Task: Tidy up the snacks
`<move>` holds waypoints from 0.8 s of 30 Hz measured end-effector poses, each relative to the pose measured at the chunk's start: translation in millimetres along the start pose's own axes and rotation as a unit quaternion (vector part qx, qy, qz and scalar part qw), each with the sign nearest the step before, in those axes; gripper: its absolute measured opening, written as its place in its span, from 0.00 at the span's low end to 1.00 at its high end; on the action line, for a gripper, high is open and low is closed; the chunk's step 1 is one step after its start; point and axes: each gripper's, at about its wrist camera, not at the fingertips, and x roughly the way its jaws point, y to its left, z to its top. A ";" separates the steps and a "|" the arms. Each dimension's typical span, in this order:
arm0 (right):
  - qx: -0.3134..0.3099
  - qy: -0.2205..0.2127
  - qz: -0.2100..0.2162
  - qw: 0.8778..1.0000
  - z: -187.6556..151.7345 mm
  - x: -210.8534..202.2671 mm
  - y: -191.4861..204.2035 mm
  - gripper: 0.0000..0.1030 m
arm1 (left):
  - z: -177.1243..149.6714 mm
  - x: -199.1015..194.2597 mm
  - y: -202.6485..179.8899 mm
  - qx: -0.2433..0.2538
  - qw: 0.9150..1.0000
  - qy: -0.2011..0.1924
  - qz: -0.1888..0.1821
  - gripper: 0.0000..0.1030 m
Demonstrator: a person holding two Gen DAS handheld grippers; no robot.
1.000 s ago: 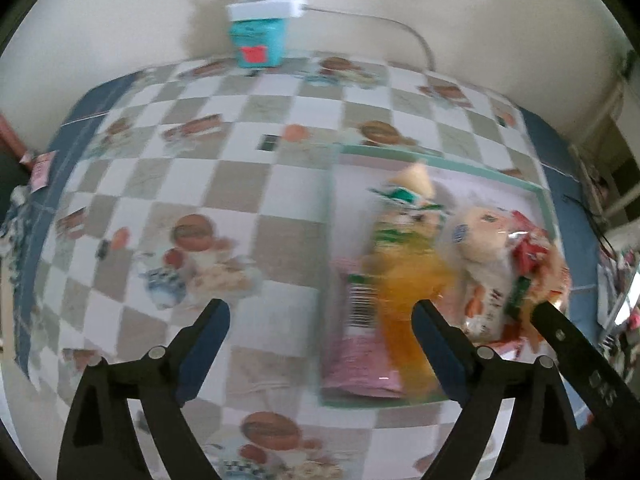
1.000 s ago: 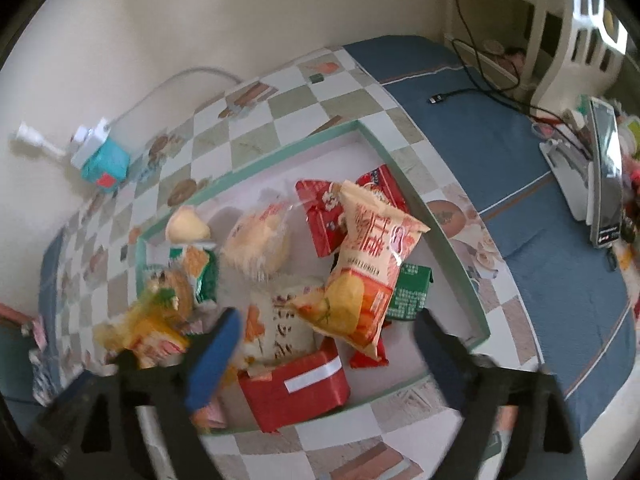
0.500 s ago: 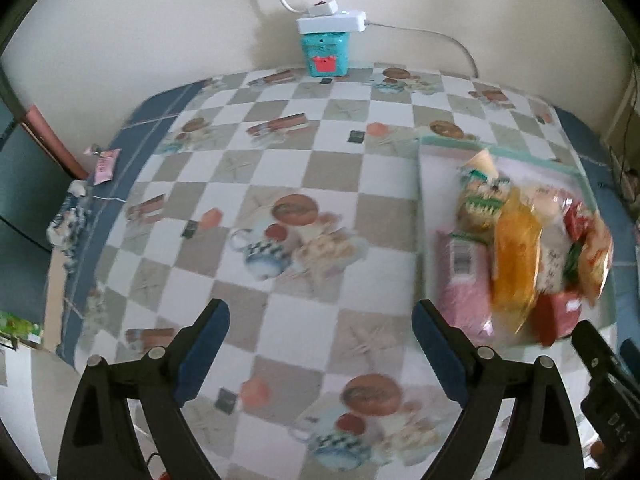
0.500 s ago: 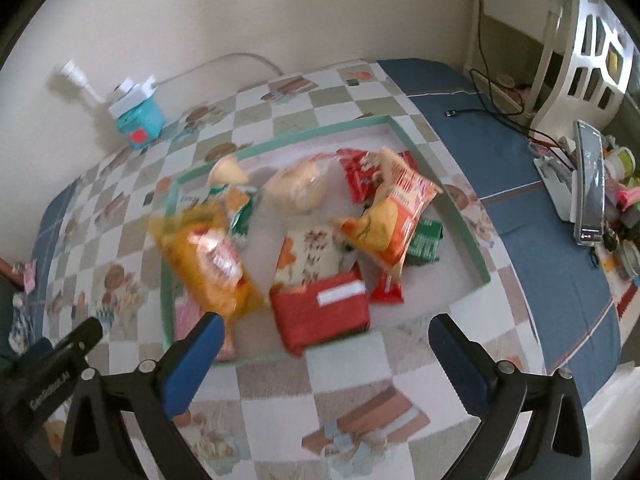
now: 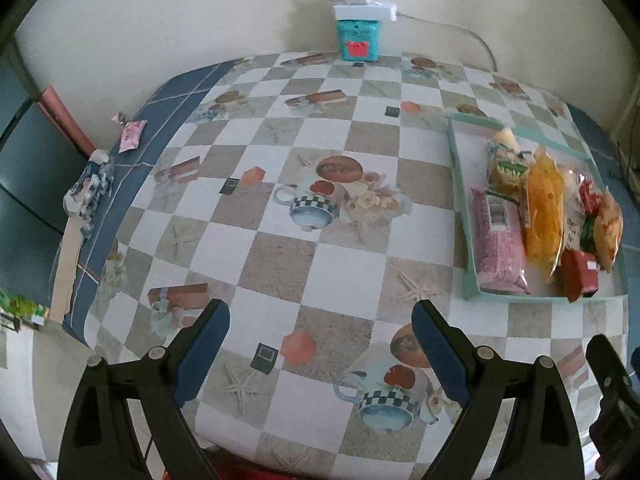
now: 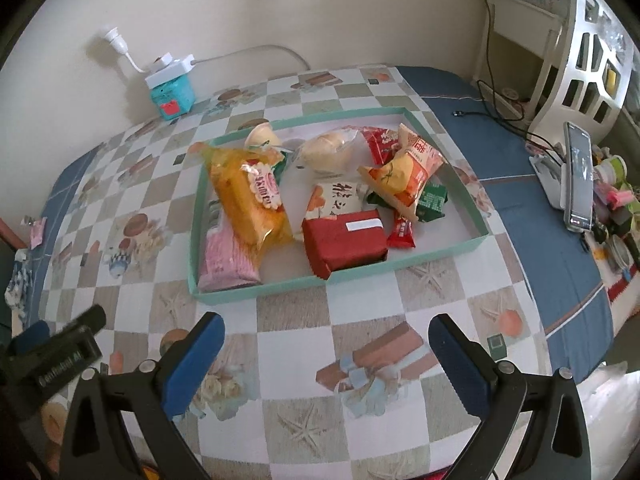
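Observation:
A shallow teal tray (image 6: 444, 250) on the checkered table holds several snacks: a yellow cake bag (image 6: 250, 196), a pink wafer pack (image 6: 226, 258), a red box (image 6: 344, 240), an orange chip bag (image 6: 408, 172), a round bun (image 6: 326, 150) and a green packet (image 6: 432, 200). The tray also shows in the left wrist view (image 5: 464, 216) at the right. My right gripper (image 6: 326, 336) is open and empty, over the table in front of the tray. My left gripper (image 5: 320, 320) is open and empty, over bare tablecloth left of the tray.
A teal box with a white power strip on it (image 5: 358, 36) stands at the wall. A phone on a stand (image 6: 576, 180) and small clutter sit on the blue cloth at the right. A pink wrapper (image 5: 132, 136) lies at the table's left edge.
Both grippers have pulled back from the tray toward the table's near edge. The left one has swung left, so the tray now sits at the right of its view.

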 end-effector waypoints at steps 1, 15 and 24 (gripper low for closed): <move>0.002 -0.002 0.000 1.000 -0.2 -1.0 -0.8 1.00 | 0.0 -0.7 1.8 -0.003 1.000 -0.001 -0.003 0.90; 0.010 -0.005 -0.006 1.000 2.2 -1.3 -0.8 1.00 | -0.3 8.6 -0.5 0.008 1.000 0.024 -0.008 0.90; 0.004 -0.006 -0.012 1.000 3.6 0.4 1.2 1.00 | -0.8 16.4 0.4 0.007 0.999 0.041 -0.015 0.90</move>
